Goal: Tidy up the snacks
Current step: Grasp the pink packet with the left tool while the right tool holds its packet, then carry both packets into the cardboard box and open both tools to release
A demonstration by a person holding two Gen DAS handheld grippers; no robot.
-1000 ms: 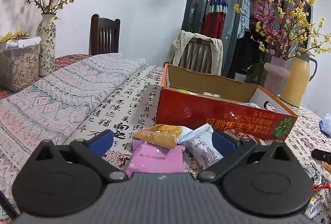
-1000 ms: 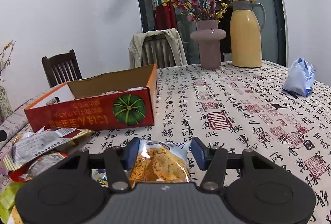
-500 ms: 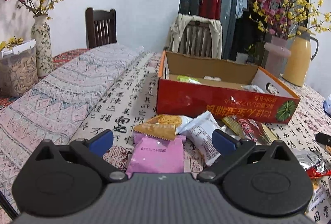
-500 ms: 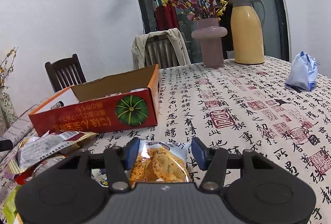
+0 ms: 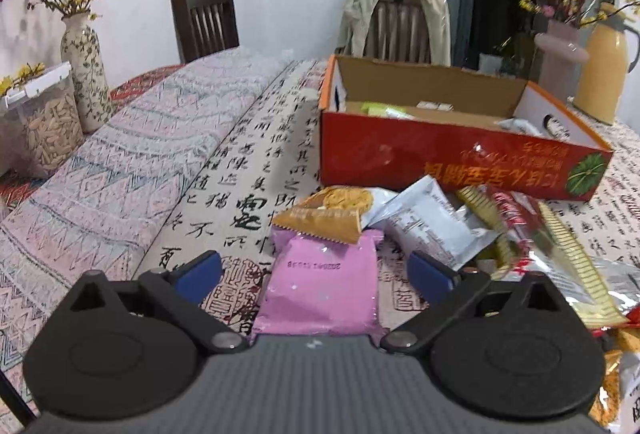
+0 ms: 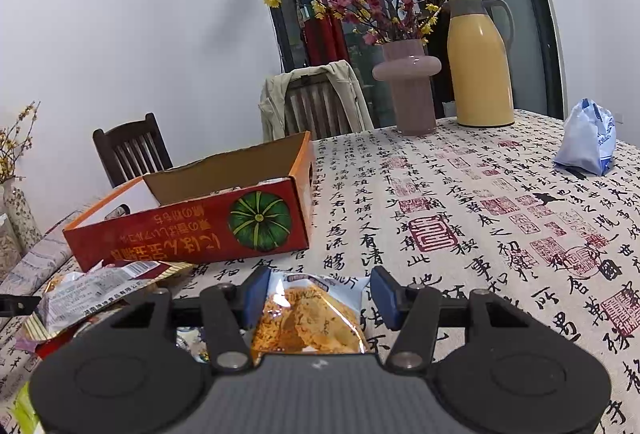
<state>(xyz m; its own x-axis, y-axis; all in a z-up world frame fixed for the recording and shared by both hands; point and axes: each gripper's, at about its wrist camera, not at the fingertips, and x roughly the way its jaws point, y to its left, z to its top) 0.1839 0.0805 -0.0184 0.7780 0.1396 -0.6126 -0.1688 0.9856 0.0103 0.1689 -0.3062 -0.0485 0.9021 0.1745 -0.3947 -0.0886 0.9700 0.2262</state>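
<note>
Inside red box (image 5: 440, 161) few packets (image 5: 384, 110); both tongs (image 5: 316, 272) (image 6: 320, 288) agape over snacks.

The open box (image 5: 452, 157) sits on the table (image 6: 460, 201) with a heap of snack packets (image 5: 432, 230) just before it — some packets lie inside too. Behind and to its right stand a vase (image 6: 408, 89) and a jug (image 6: 478, 61) side by side — a bag (image 6: 588, 137) lies further right

A table covered by a calligraphy-print tablecloth (image 6: 460, 218). At its far edge stand a pink vase (image 6: 409, 89) of flowering branches and a yellow thermos jug (image 6: 479, 61) (side by side). A dark wooden chair (image 5: 204, 19) sits beyond, near a floral vase (image 5: 85, 71).
</note>
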